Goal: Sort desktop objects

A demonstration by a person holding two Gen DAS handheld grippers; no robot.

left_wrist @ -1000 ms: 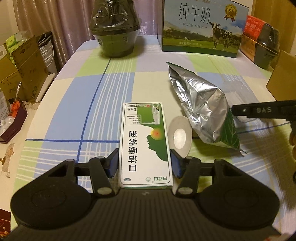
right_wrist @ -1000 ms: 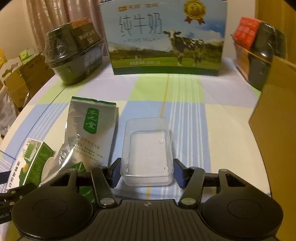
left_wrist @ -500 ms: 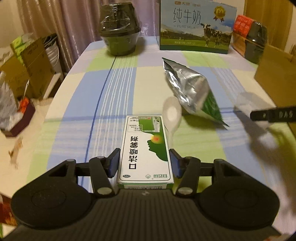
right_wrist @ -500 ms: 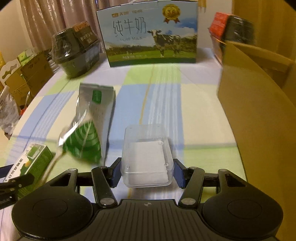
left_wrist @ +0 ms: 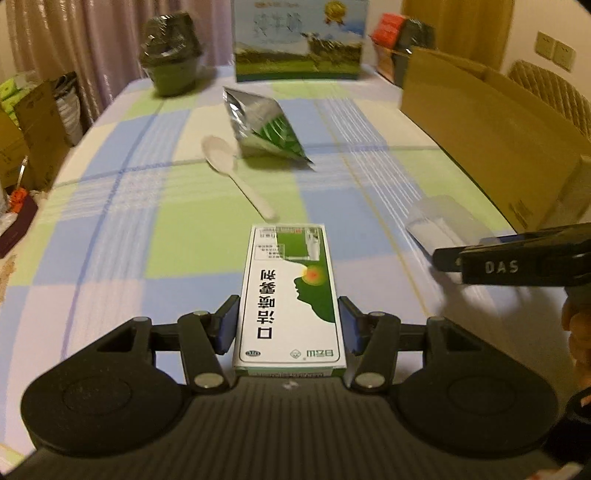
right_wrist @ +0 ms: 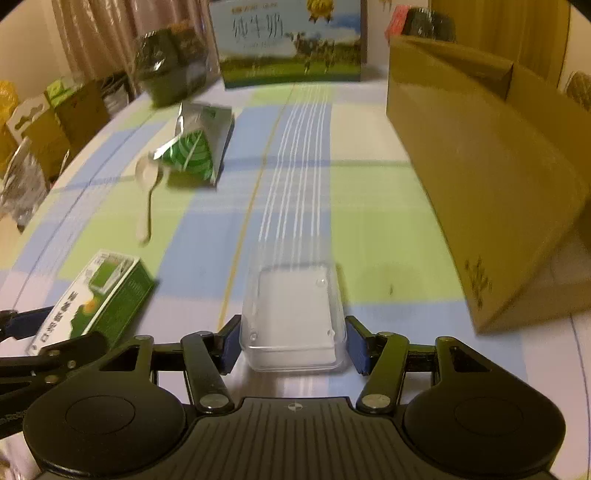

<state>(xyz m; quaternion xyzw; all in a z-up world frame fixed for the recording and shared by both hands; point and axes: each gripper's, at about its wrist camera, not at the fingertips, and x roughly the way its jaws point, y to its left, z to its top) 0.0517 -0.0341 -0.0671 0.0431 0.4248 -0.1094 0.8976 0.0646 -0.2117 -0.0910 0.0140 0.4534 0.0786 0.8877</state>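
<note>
My left gripper is shut on a green and white carton, held above the checked tablecloth; the same carton shows at the lower left of the right wrist view. Between the blue pads of my right gripper sits a clear plastic tray, gripped at both sides. That tray and the right gripper's finger appear at the right of the left wrist view. A silver and green foil pouch and a white plastic spoon lie on the cloth farther off.
A large open cardboard box stands along the table's right side. At the far end stand a milk carton case, a wrapped dark pot and a dark container. Boxes and bags crowd the floor left of the table.
Both grippers have pulled back toward the near edge with their loads. The pouch and spoon stay behind, the spoon now fully uncovered, and the cardboard box has come into view.
</note>
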